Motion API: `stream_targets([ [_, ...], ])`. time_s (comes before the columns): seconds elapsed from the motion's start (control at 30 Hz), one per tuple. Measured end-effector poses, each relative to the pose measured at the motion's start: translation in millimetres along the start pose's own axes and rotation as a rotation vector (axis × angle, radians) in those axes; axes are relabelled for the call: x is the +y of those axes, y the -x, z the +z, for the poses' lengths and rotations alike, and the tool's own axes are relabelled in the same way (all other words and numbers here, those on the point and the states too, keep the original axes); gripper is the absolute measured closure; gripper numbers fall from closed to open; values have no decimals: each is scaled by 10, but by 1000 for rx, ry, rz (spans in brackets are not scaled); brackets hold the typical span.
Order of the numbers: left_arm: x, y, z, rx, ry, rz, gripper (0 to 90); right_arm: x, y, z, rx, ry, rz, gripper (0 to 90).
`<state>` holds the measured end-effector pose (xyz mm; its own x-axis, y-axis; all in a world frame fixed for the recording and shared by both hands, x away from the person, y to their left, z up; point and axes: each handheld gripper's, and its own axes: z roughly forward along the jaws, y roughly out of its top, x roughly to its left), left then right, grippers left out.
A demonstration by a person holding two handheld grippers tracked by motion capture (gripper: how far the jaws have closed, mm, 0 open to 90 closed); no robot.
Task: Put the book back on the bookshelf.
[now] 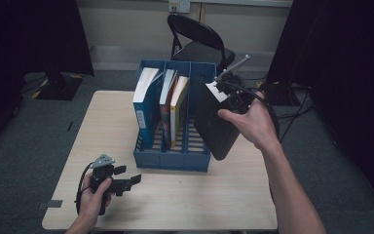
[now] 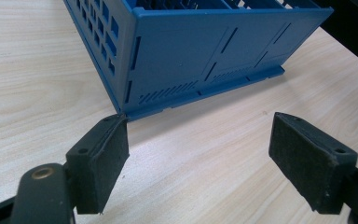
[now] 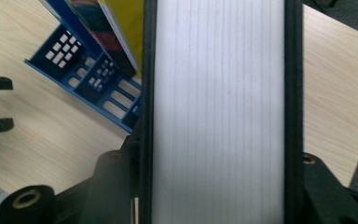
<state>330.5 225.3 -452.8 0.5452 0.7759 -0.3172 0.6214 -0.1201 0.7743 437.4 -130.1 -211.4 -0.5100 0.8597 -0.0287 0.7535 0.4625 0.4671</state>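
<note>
The right gripper [image 1: 226, 97] is pinching a black-covered book [image 1: 216, 129], tilted above the blue file rack [image 1: 173, 158]. The left gripper [image 1: 131, 181] is resting on the table [image 1: 214, 195], jaws spread.

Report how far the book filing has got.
Done: three books already stand in the blue file rack's left and middle slots. In hand: the right gripper clamps a black book, tilted above the right slot. Left: lowering it in. The left gripper rests open on the table.

Black folding chair [image 1: 200, 41] stands behind the wooden table [image 1: 102, 141], on grey carpet [image 1: 39, 122]
</note>
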Motion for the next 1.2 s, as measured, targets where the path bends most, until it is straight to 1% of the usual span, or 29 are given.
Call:
stream_targets([
  [0.07,-1,6,-4,0,4,0,198,47,-21,36,10,0,6,534],
  [0.17,0,-9,-9,1,6,-3,197,104,-57,89,11,-6,9,535],
  [0.3,-1,-23,-22,2,9,-3,198,168,-52,161,17,-14,23,535],
  [0.37,-2,-24,-22,5,10,-7,198,213,-38,201,8,-22,39,535],
  [0.43,-1,-26,-20,3,7,-7,198,227,-32,214,2,-24,41,535],
  [0.53,0,-20,-23,2,11,-7,198,276,-14,241,-10,-33,61,535],
  [0.73,2,-24,-20,3,10,-8,198,359,15,296,-22,-36,83,535],
  [1.07,0,-27,-30,2,12,-8,198,489,17,416,-21,-57,125,535],
  [1.2,1,-29,-29,3,11,-7,198,565,20,447,-33,-59,140,535],
])
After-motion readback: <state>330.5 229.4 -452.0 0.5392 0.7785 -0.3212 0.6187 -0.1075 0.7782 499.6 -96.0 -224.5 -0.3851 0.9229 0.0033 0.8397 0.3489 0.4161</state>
